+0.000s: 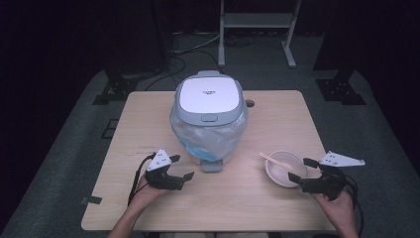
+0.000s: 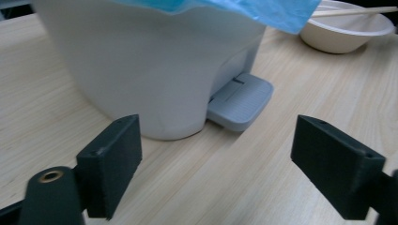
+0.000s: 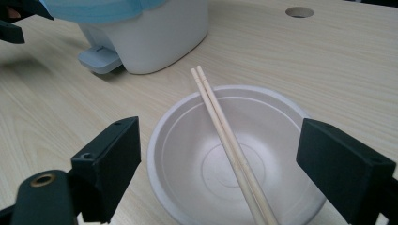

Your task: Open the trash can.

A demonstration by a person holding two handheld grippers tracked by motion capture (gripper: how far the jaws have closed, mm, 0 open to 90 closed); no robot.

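High view, bin: a white pedal bin with a grey lid and a clear and blue liner stands mid-table; it serves as the landmark.
High view, pedal: a grey foot pedal juts from the bin's near side.
High view, bowl: a white bowl sits near-right of the bin, apart from it, with a pair of chopsticks laid across its rim.
High view, left gripper: near-left of the bin, jaws spread, holding nothing.
High view, right gripper: just right of the bowl, jaws spread, empty.
Left gripper view: the open jaws face the bin's wall and pedal; the bowl lies beyond.
Right gripper view: the open jaws flank the bowl; the chopsticks run across it towards the bin.
Handling, judged: the bowl looks light, thin and easily squashed, so the rim is the place to pinch. The chopsticks look light, stiff and apt to roll; gripping both mid-length seems best.
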